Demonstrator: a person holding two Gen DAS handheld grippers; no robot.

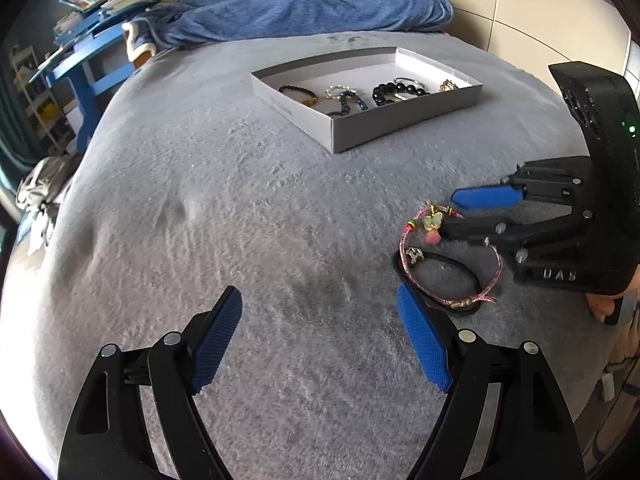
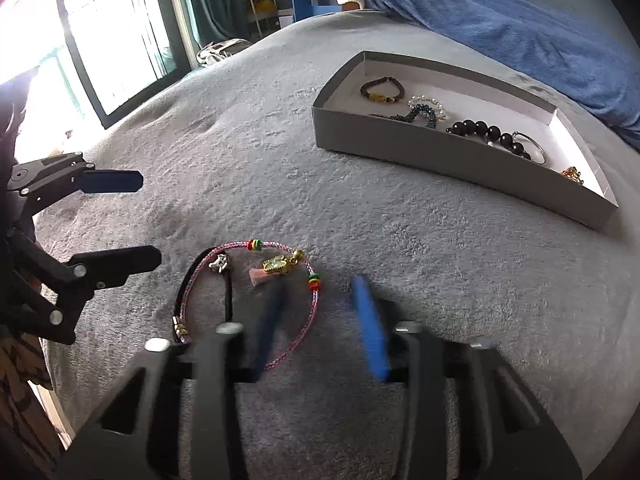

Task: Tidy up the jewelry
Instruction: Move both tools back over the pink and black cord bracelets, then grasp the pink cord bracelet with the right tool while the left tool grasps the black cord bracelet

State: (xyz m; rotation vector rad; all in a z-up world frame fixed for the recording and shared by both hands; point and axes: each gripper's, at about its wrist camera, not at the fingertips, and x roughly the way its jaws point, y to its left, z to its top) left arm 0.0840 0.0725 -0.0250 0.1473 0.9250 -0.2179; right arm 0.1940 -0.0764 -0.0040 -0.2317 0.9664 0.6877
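Observation:
A pink cord bracelet (image 1: 494,280) (image 2: 308,322) with a butterfly charm (image 1: 432,219) (image 2: 276,265) lies on the grey bed cover, over a black cord bracelet (image 1: 464,270) (image 2: 228,292). My right gripper (image 2: 318,312) (image 1: 454,212) is open, its jaws straddling the pink cord beside the charm; they look blurred. My left gripper (image 1: 320,332) (image 2: 150,218) is open and empty, just left of the two bracelets. A shallow grey box (image 1: 360,128) (image 2: 440,160) farther back holds several bracelets.
A blue blanket (image 1: 312,0) (image 2: 520,32) lies behind the box. A blue shelf unit (image 1: 88,60) stands past the bed's left edge, and a window (image 2: 100,40) beyond it. Grey bed cover (image 1: 240,220) spreads between grippers and box.

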